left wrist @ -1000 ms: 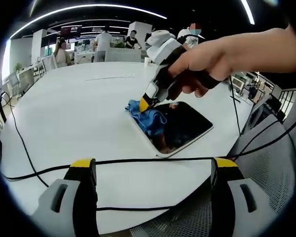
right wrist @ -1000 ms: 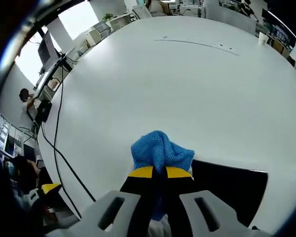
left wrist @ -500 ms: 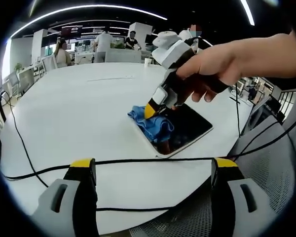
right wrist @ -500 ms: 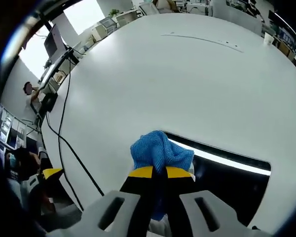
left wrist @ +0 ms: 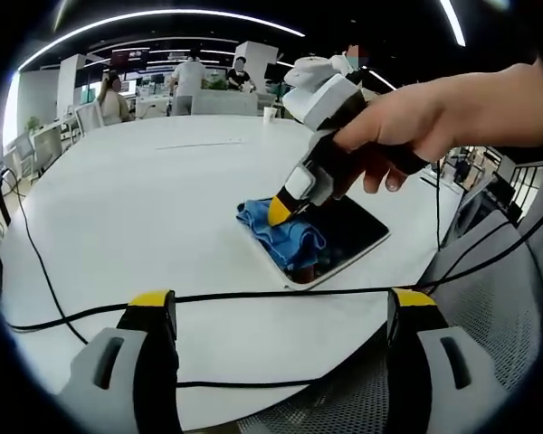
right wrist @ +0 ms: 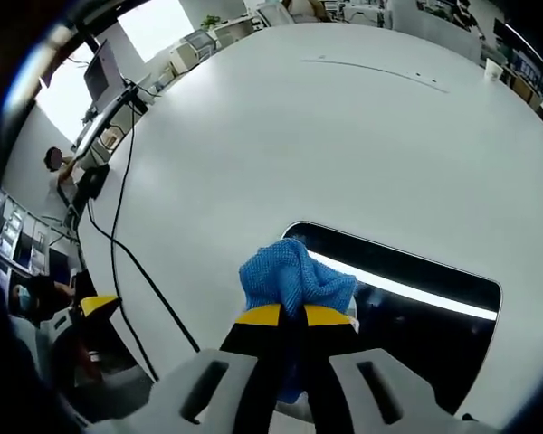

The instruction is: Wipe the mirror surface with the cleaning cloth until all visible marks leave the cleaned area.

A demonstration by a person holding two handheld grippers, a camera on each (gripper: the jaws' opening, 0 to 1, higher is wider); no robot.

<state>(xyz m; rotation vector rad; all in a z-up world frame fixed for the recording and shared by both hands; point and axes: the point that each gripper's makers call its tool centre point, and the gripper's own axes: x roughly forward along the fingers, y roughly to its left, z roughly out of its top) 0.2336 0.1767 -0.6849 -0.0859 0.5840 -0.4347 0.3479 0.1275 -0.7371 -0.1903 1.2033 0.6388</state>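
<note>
A: Which step is shown?

B: The wiping step, judged under way. In the left gripper view the right gripper [left wrist: 279, 211], held in a hand [left wrist: 407, 117], presses a blue cleaning cloth [left wrist: 290, 240] onto the near end of the mirror [left wrist: 353, 231]. The mirror lies flat on the white table [left wrist: 145, 208], near its edge.

A: How do the tongs stand?

B: In the right gripper view the right gripper [right wrist: 292, 316] has its yellow-tipped jaws drawn together on the cleaning cloth [right wrist: 294, 276], which bunches up just beyond the tips. The left gripper [left wrist: 281, 312] stands wide, jaws well apart and holding nothing, hovering near the table edge, with a black cable [left wrist: 253, 296] crossing between it and the mirror.

A: Where does the cloth lie relative to the glass?

B: It covers one end of the mirror [right wrist: 416, 298]; the rest of the dark glass is bare, reflecting a bright ceiling strip.

A: What does the next move call for?

B: Probably a stroke across the uncovered glass, with pressure kept even. Whether marks remain is too small to tell.
</note>
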